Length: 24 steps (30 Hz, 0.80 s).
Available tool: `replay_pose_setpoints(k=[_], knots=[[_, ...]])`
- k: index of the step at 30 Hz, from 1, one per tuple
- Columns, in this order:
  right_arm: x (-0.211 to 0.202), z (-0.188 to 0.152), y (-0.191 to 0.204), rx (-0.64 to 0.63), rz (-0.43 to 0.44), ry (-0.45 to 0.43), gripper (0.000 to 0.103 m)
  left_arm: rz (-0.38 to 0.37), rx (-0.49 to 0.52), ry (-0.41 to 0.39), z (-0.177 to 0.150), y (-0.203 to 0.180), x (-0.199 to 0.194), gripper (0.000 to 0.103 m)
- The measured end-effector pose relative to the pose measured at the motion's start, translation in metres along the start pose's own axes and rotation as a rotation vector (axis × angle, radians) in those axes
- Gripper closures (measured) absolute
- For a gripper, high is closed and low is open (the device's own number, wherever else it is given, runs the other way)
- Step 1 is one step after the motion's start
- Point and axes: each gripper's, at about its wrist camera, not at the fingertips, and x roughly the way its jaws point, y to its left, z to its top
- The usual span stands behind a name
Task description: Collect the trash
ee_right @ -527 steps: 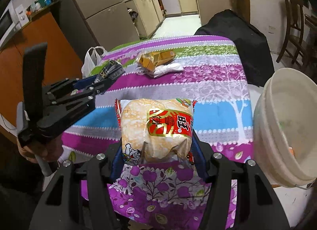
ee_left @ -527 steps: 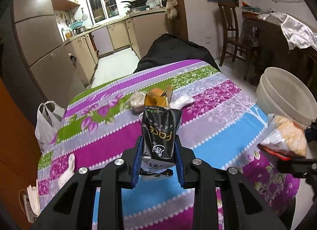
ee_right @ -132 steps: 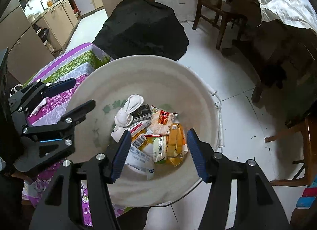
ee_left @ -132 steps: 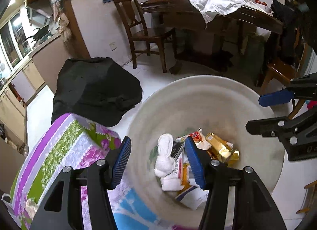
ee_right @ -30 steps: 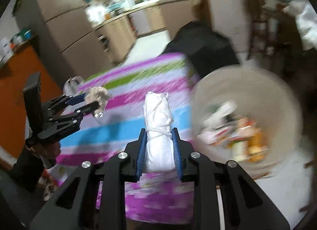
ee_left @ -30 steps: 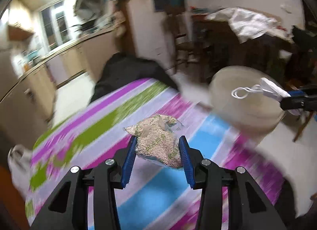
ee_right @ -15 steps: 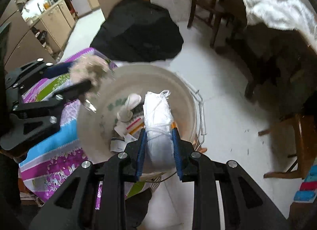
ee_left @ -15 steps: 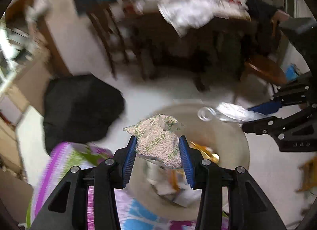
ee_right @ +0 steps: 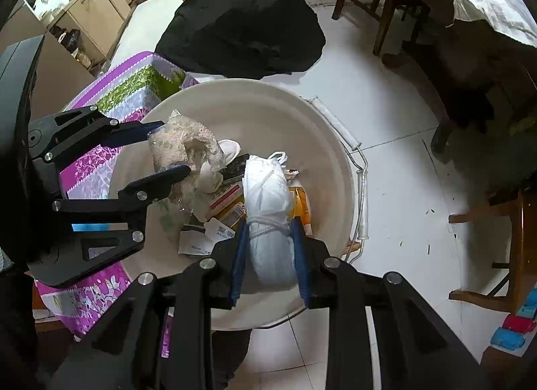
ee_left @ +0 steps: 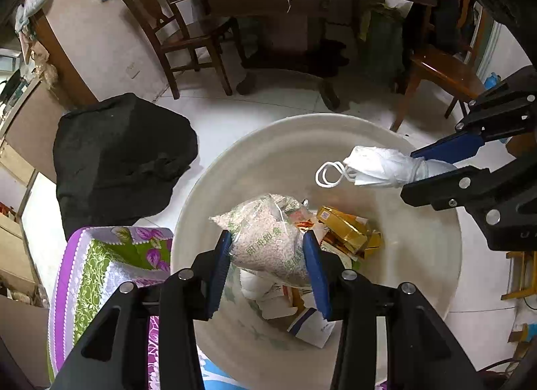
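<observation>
**Both bundles held over the bucket, ready to drop**

Fingers of the left gripper (ee_left: 270, 260) are partly closed, the blue pads pressing both sides of a clear grain-filled bag (ee_left: 268, 235). Fingers of the right gripper (ee_right: 268, 249) are closed tight on a white rolled mask (ee_right: 268, 222), its elastic loops wound round the middle.

Both grippers point steeply down over the wide cream bucket (ee_left: 268, 141), which stands on the floor just beside the corner of the surface with its purple and green floral cloth (ee_left: 100, 255). My reading is that each piece is held above the opening so a release would let it fall onto the wrappers (ee_left: 349, 229) already at the bottom, well inside the rim.

The mask's long axis runs along the right fingers, its loop end pointing away from the gripper toward the bucket's middle. The bag's long axis also lies roughly along the left fingers, its loose top sticking out past the tips and leaning a little to one side.
</observation>
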Motion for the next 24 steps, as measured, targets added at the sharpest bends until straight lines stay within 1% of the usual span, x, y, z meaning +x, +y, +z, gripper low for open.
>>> replay_pose_setpoints(k=[5,6,7,8,10,11,12,14,16,21,24], knots=[[0.004,0.005,0.005,-0.011,0.003,0.007,0.077,0.019,-0.006,-0.002,-0.011,0.005,-0.001,0.059],[0.004,0.006,0.006,-0.014,-0.002,0.007,0.070,0.023,-0.006,0.000,-0.012,0.005,-0.001,0.058],[0.005,0.007,0.007,-0.018,-0.012,0.010,0.051,0.033,-0.001,0.000,-0.014,0.005,-0.001,0.057],[0.004,0.007,0.006,-0.016,-0.021,0.004,0.045,0.044,0.003,-0.008,-0.015,0.005,-0.001,0.045],[0.004,0.006,0.005,-0.010,-0.034,-0.010,0.044,0.065,-0.001,-0.032,-0.016,0.004,-0.006,0.021],[0.004,0.005,0.004,-0.007,-0.031,-0.010,0.044,0.068,0.003,-0.051,-0.017,0.004,-0.010,0.021],[0.004,0.005,0.004,-0.005,-0.032,-0.012,0.044,0.067,0.011,-0.057,-0.017,0.003,-0.013,0.024],[0.005,0.002,0.004,-0.001,-0.035,-0.015,0.044,0.090,0.021,-0.066,-0.018,0.001,-0.018,0.031],[0.004,0.000,0.003,0.004,-0.031,-0.019,0.044,0.102,0.017,-0.076,-0.020,0.000,-0.024,0.033],[0.000,-0.013,0.010,-0.007,-0.029,-0.033,0.044,0.148,0.016,-0.120,-0.031,-0.009,-0.042,0.034],[-0.003,-0.027,0.012,-0.003,-0.026,-0.047,0.044,0.173,0.001,-0.142,-0.037,-0.018,-0.054,0.034]])
